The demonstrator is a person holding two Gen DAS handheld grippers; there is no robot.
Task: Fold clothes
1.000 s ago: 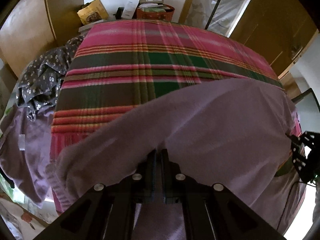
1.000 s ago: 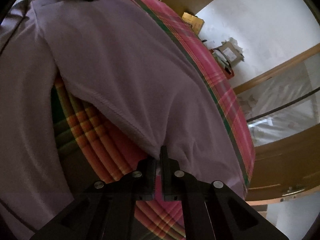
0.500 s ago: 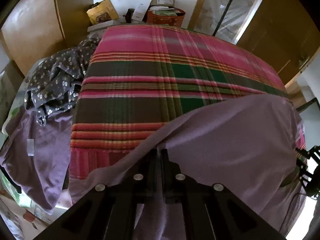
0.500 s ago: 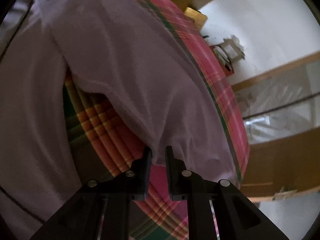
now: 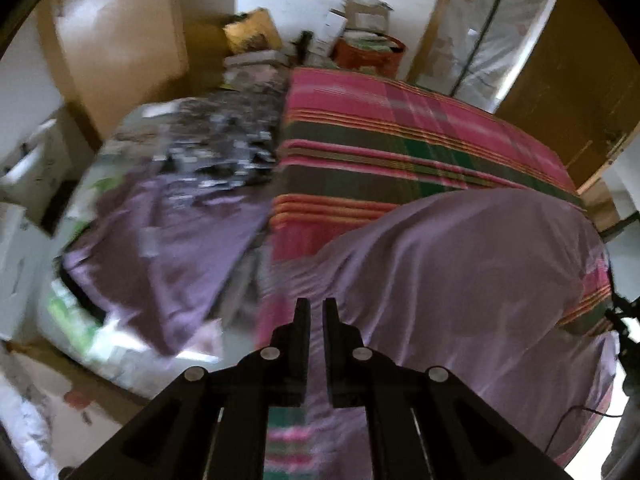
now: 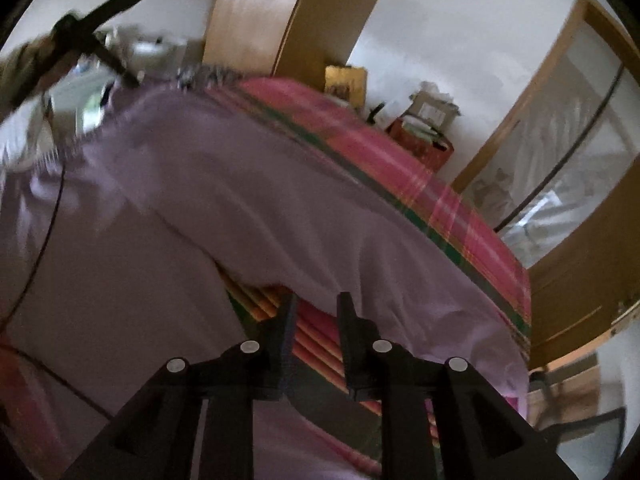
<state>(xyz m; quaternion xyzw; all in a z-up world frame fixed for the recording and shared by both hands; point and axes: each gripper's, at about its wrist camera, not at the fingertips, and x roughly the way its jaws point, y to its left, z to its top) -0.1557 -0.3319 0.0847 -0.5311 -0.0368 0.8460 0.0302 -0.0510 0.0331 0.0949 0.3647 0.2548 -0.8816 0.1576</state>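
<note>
Both grippers are letting go of the soft lilac knit garment that is lying spread over the pink, green and orange plaid blanket on the bed, so I judge that one fold has just been laid and the release is the step in hand. The left gripper is showing only a narrow slit between its jaws, with nothing clamped there; the plaid and the garment's edge are lying beyond its tips. The right gripper is opening its jaws as I watch, and only striped blanket is showing in the gap, with the garment's folded edge just beyond the tips and no cloth pinched.

The lilac garment is draping across the near part of the bed, its upper layer doubled over so that a rounded fold is running across it, with soft ripples near the right gripper. Beside the bed, a second purple cloth and a dark speckled garment are lying in a heap.

Next, I'd say, the hands need to take fresh holds on the garment's free edge and carry it over again, keeping the layers flat.
</note>
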